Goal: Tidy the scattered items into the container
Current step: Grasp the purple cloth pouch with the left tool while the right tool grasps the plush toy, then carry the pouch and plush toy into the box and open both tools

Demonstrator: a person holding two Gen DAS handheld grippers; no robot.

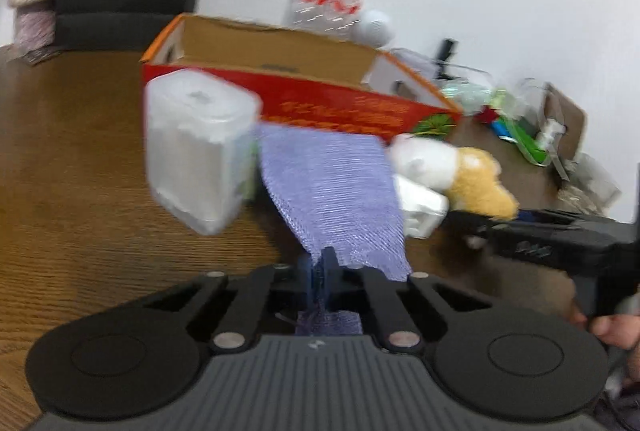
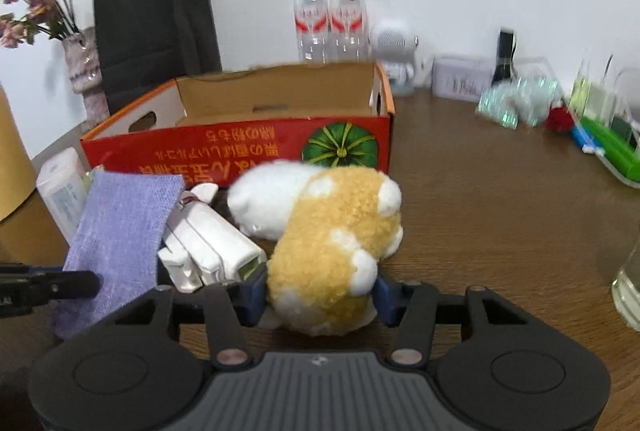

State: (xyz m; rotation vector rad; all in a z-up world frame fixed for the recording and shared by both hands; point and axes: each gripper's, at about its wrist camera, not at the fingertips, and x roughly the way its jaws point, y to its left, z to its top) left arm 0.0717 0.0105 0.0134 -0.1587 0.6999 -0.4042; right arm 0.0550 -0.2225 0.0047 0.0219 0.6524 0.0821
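An open red cardboard box (image 1: 320, 107) stands on the wooden table, also in the right wrist view (image 2: 240, 147). My left gripper (image 1: 326, 271) is shut on a purple cloth (image 1: 336, 191), which shows in the right wrist view (image 2: 120, 239) lifted in front of the box. My right gripper (image 2: 318, 295) is shut on a tan and white plush toy (image 2: 336, 231), seen in the left wrist view (image 1: 460, 171). A white plastic toy (image 2: 208, 247) lies between cloth and plush. A white wipes container (image 1: 196, 147) stands left of the cloth.
Two water bottles (image 2: 332, 19), a small white robot figure (image 2: 394, 47) and a black bag (image 2: 152, 15) stand behind the box. A vase with flowers (image 2: 86, 67) is at the left. Clutter with clear and green items (image 2: 600, 135) fills the right side. A glass (image 2: 628, 287) is near right.
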